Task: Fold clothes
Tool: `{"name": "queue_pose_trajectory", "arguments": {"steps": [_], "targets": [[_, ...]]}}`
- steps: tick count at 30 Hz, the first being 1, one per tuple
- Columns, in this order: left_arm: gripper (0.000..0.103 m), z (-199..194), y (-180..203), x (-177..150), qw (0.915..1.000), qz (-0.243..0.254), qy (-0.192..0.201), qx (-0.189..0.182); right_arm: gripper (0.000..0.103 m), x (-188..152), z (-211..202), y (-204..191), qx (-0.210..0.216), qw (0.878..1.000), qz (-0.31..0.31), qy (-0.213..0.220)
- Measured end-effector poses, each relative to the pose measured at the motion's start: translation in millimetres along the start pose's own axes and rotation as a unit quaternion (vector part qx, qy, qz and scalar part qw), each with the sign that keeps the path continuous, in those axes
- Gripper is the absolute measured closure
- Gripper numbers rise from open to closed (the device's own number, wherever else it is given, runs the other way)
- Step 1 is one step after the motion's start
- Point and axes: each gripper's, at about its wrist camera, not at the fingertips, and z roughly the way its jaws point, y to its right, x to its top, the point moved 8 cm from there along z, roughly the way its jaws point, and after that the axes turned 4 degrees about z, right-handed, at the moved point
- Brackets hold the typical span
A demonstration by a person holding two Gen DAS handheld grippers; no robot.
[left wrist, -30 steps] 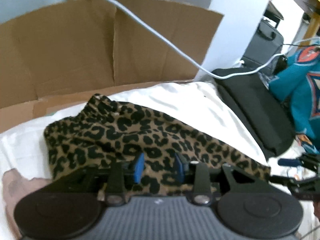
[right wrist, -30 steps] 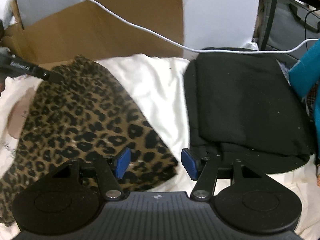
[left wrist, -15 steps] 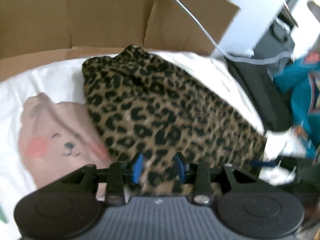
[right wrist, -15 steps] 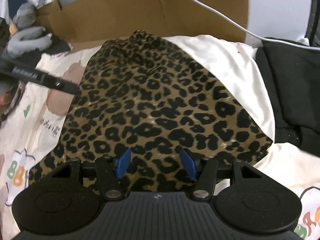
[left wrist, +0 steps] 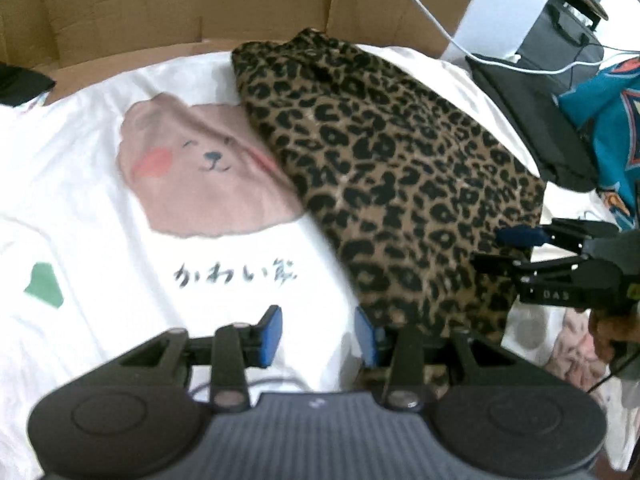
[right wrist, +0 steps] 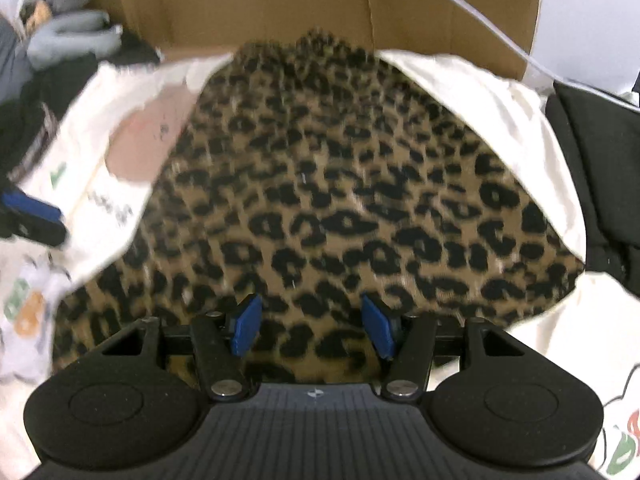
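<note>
Hovering both tools over a folded leopard-print fabric garment (left wrist: pixel 392 168) that lies flat on a white printed bedsheet (left wrist: pixel 100 240). The surface looks like a bed; we can't confirm more than the sheet.

Left tool (left wrist: pixel 318 336): blue pads apart, jaws have just been opening, nothing between them. It sits above bare sheet just off the garment's near left edge; its right pad is at the fabric's border, contact unclear.

Right tool (right wrist: pixel 312 330): blue pads wide apart, not clamped on anything, directly above the garment's near edge. In the left wrist view it enters from the right, with its tips over the garment's right side and part of a hand behind it.

The garment runs from the near edge of the bed up to the far edge, where it meets a brown corrugated cardboard sheet (left wrist: pixel 200 4) standing along that edge. Its left side overlaps a pink bear-face print (left wrist: pixel 200 168) on the sheet. A white cable (left wrist: pixel 424 12) crosses the cardboard. A flat black fabric bag (left wrist: pixel 532 116) lies off the bed's right edge, and a teal printed garment (left wrist: pixel 612 120) sits beyond it.
</note>
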Motion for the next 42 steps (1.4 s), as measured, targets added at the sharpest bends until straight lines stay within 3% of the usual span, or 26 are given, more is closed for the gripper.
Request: {"name": "queue_pose_trajectory", "arguments": {"steps": [6, 13, 20, 27, 35, 42], "targets": [[0.06, 3.6, -9.6, -27.2, 0.9995, -0.001, -0.026, -0.016, 0.041, -14.3, -2.5, -3.3, -0.017, 1.0, -0.019, -0.018], [0.061, 19.4, -6.0, -41.5, 0.9986, -0.018, -0.03, -0.04, 0.04, -23.7, -11.2, -1.1, -0.024, 0.999, -0.007, -0.045], [0.058, 19.3, 19.8, -48.5, 0.9967, 0.054, -0.028, -0.055, 0.042, -14.9, -35.8, -1.1, -0.02, 1.0, 0.012, -0.013], [0.058, 30.1, 22.8, -50.2, 0.9971, 0.033, -0.027, -0.063, 0.042, -0.3, -36.3, -16.7, 0.002, 1.0, 0.007, 0.003], [0.058, 22.8, 30.9, -37.0, 0.9936, -0.013, 0.029, -0.109, 0.042, -15.3, -14.2, -16.2, 0.008, 0.999, 0.035, -0.018], [0.058, 36.3, 39.1, -43.7, 0.9901, -0.037, 0.014, -0.134, 0.042, -21.1, -12.4, -17.4, 0.01, 0.999, 0.029, -0.018]]}}
